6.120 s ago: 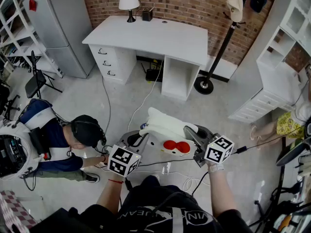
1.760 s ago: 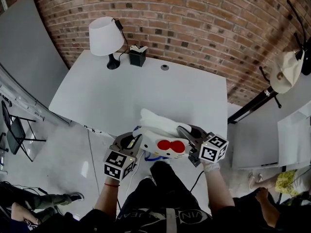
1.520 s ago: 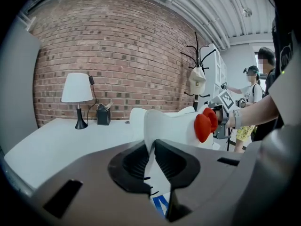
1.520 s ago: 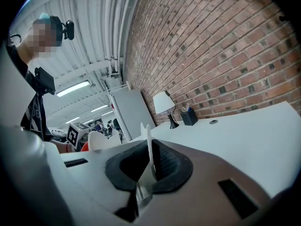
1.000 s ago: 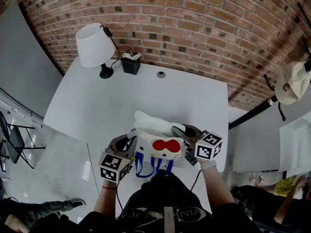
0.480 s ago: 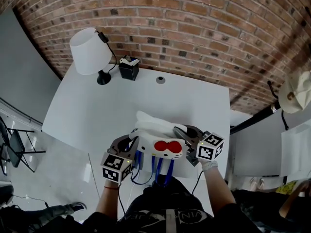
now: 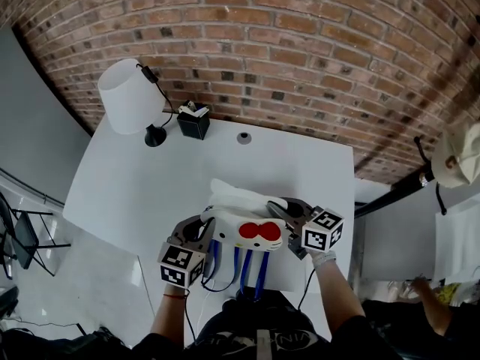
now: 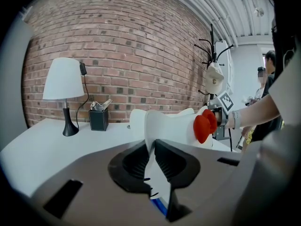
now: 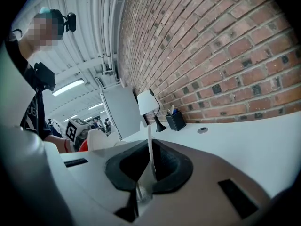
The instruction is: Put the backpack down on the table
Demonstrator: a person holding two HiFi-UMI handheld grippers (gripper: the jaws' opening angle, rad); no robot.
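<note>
Brick wall is being shown behind a white table (image 7: 150, 186), with a lamp (image 7: 129, 96) and a black pen holder (image 7: 193, 122) at its far edge. A white backpack (image 7: 244, 220) with a red bow is being held over the table's near edge by 2 grippers. The left gripper (image 7: 201, 227) is being kept clamped on its left side. The right gripper (image 7: 286, 212) is being kept clamped on a thin white flap.

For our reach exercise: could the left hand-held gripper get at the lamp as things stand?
Probably not: the left hand-held gripper is shut on the backpack, though the table toward the lamp looks bare.
</note>
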